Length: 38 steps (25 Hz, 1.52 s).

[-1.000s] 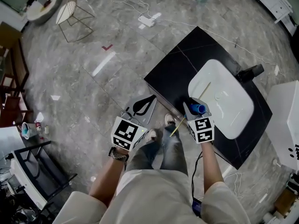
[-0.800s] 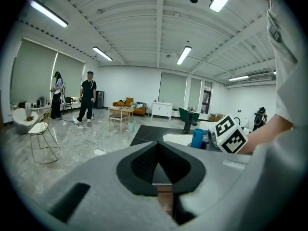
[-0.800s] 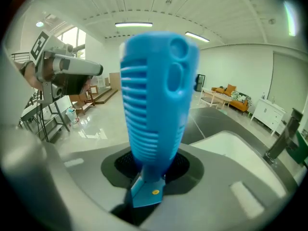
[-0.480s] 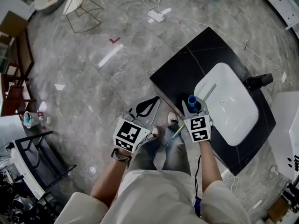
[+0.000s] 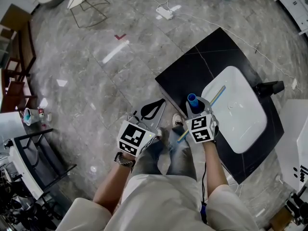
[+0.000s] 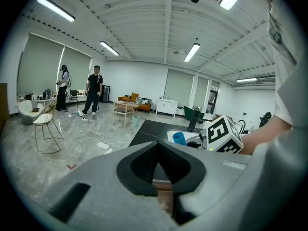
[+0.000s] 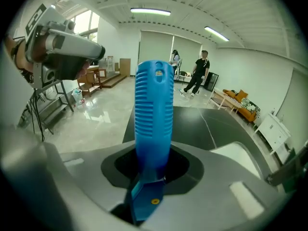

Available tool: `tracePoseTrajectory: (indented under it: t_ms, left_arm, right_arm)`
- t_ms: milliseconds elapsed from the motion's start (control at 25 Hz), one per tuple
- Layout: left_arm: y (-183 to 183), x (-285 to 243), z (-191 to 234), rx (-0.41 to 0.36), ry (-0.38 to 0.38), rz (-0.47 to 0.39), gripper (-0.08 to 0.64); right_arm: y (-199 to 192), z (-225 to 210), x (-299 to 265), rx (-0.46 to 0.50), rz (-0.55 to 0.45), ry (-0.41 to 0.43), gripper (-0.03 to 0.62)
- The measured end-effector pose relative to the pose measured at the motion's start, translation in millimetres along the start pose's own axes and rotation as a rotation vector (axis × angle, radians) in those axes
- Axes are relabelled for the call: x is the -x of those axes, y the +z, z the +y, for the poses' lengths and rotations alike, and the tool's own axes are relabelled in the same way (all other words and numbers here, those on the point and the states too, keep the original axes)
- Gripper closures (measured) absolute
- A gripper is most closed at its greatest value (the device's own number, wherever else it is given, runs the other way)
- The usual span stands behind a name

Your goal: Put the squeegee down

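A: You're hovering over the black tabletop (image 5: 192,71), beside the white sink (image 5: 240,124).
B: And the squeegee (image 7: 154,114)?
A: Your right gripper (image 5: 196,110) is clamping its ribbed blue handle; it's looking light and stiff. Your left gripper (image 5: 150,110) is idling, closed, empty.

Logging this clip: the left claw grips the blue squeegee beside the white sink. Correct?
No, the right claw grips the blue squeegee beside the white sink; the right gripper view shows its handle clamped. The left claw is empty.
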<state>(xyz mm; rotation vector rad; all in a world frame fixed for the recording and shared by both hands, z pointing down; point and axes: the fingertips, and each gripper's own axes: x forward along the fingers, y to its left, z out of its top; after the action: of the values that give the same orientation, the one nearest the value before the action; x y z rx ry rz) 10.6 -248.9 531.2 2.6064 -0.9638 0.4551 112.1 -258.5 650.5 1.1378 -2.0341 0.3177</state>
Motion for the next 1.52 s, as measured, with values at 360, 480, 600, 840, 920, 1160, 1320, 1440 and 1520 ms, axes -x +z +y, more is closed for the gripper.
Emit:
tracePoseTrajectory:
  t_ms: [360, 480, 600, 840, 920, 1160, 1320, 1440, 1520]
  left_arm:
    - [-7, 1, 4, 0.013, 0.017, 0.016, 0.56]
    - [-8, 0, 3, 0.017, 0.014, 0.014, 0.561]
    - [-9, -1, 4, 0.02, 0.013, 0.017, 0.561]
    - [-12, -1, 5, 0.025, 0.008, 0.02, 0.561]
    - [-13, -2, 5, 0.025, 0.004, 0.022, 0.56]
    - [-14, -2, 7, 0.024, -0.003, 0.024, 0.56]
    - [-13, -1, 9, 0.024, -0.006, 0.022, 0.56]
    - [-15, 0, 11, 0.024, -0.006, 0.025, 0.56]
    - [-14, 1, 12, 0.025, -0.008, 0.025, 0.56]
  right_arm:
    - [-11, 1, -19, 0.101, 0.159, 0.0, 0.482]
    - [-11, 2, -21, 0.116, 0.173, -0.002, 0.482]
    - [-10, 1, -23, 0.113, 0.171, -0.005, 0.461]
    - [-13, 2, -25, 0.105, 0.185, 0.0, 0.431]
    - [-13, 2, -26, 0.107, 0.188, -0.002, 0.425]
    - [-11, 4, -28, 0.142, 0.212, 0.01, 0.367]
    - [-9, 7, -28, 0.147, 0.219, 0.008, 0.349]
    - [-7, 11, -28, 0.153, 0.224, 0.012, 0.316]
    - [-5, 11, -27, 0.154, 0.225, 0.008, 0.31]
